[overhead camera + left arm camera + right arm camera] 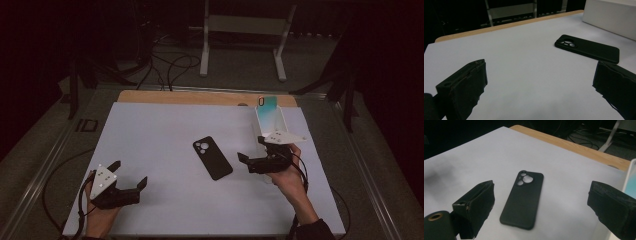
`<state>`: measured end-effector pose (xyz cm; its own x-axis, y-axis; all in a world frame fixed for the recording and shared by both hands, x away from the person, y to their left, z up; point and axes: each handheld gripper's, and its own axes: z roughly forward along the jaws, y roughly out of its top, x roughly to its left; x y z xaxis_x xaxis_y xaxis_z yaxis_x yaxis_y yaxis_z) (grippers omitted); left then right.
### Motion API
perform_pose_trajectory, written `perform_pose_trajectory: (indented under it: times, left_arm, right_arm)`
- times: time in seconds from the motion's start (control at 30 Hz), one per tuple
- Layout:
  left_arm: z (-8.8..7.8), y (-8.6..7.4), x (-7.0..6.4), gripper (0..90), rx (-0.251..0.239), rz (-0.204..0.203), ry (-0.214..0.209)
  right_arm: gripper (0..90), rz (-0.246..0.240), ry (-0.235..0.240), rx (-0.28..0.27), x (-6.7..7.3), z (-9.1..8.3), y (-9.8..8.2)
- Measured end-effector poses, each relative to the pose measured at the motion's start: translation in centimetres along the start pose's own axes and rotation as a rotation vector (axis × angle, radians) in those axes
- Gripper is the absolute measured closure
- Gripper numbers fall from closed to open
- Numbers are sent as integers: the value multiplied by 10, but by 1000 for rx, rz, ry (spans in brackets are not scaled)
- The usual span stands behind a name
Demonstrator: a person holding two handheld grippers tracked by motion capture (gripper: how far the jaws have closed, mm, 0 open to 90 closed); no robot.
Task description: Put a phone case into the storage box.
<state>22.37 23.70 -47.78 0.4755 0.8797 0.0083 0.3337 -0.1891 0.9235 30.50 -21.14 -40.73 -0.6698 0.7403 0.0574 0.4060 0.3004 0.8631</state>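
A black phone case [212,157] lies back-up in the middle of the white sheet [165,130], camera cut-out toward the far side. My right gripper [250,148] is just right of it, open, jaws pointing left at the case and apart from it. In the right gripper view the case [522,198] lies between and beyond the open gripper [542,191]. My left gripper [131,174] rests open near the front left, well away from the case. In the left gripper view the case [587,48] lies far right, ahead of the open gripper [540,72].
A white box [270,120] stands at the back right of the sheet, with a teal phone [266,104] propped in it; it sits just behind my right gripper. The wooden table edge [200,96] runs along the back. Cables and a white stand lie on the floor beyond.
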Motion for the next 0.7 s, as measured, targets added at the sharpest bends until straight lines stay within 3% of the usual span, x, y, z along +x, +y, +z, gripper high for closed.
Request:
perform_pose_trajectory:
  times: [0.27, 0.7]
  left_arm:
    - [0, 0, -1, 0, 0, 0, -2]
    - [1, -1, -1, 0, 7, 1, -2]
  right_arm:
    - [72, -14, 8, 50, 7, 17, 16]
    - [72, -40, 18, 147, 18, 51, 27]
